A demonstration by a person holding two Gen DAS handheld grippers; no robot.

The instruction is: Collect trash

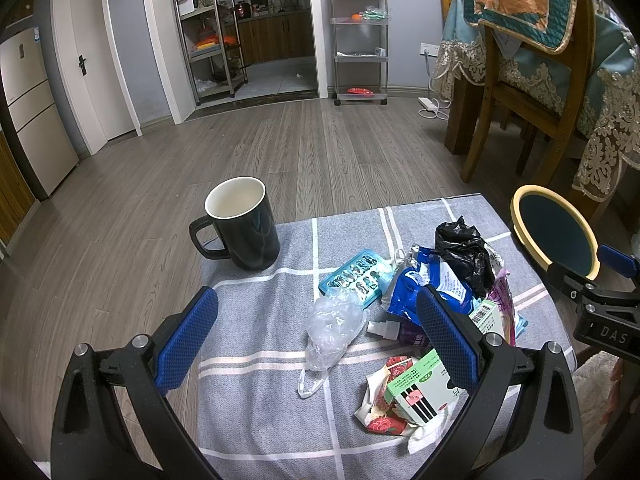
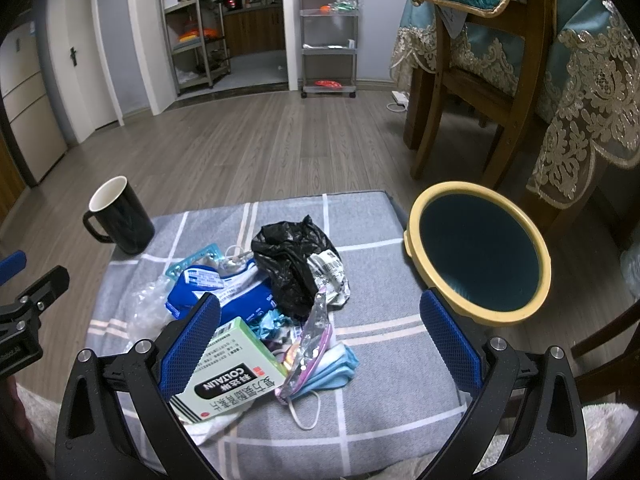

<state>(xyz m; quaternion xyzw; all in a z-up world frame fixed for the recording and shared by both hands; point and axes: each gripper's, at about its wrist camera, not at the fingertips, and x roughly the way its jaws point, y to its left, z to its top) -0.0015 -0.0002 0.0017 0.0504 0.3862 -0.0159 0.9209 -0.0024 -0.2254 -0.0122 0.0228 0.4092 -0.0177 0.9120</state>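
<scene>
A heap of trash lies on a grey checked cushion [image 1: 260, 420]: a crumpled black bag [image 1: 464, 252], a blue packet [image 1: 424, 284], a clear plastic bag [image 1: 332, 328], a blister tray [image 1: 354, 274] and a green-and-white medicine box [image 1: 420, 388]. My left gripper [image 1: 320, 340] is open above the clear bag. In the right wrist view my right gripper [image 2: 320, 344] is open over the medicine box [image 2: 228, 368], a face mask [image 2: 332, 368] and a shiny sachet [image 2: 310, 344]. The black bag [image 2: 292, 264] lies beyond. A yellow-rimmed bin [image 2: 478, 252] stands at the cushion's right edge.
A black mug [image 1: 242, 224] with a white inside stands at the cushion's far left corner. A wooden chair [image 2: 480, 92] and a lace-draped table [image 2: 592, 92] are at the right. Wood floor stretches toward shelving racks [image 1: 360, 36] and a doorway.
</scene>
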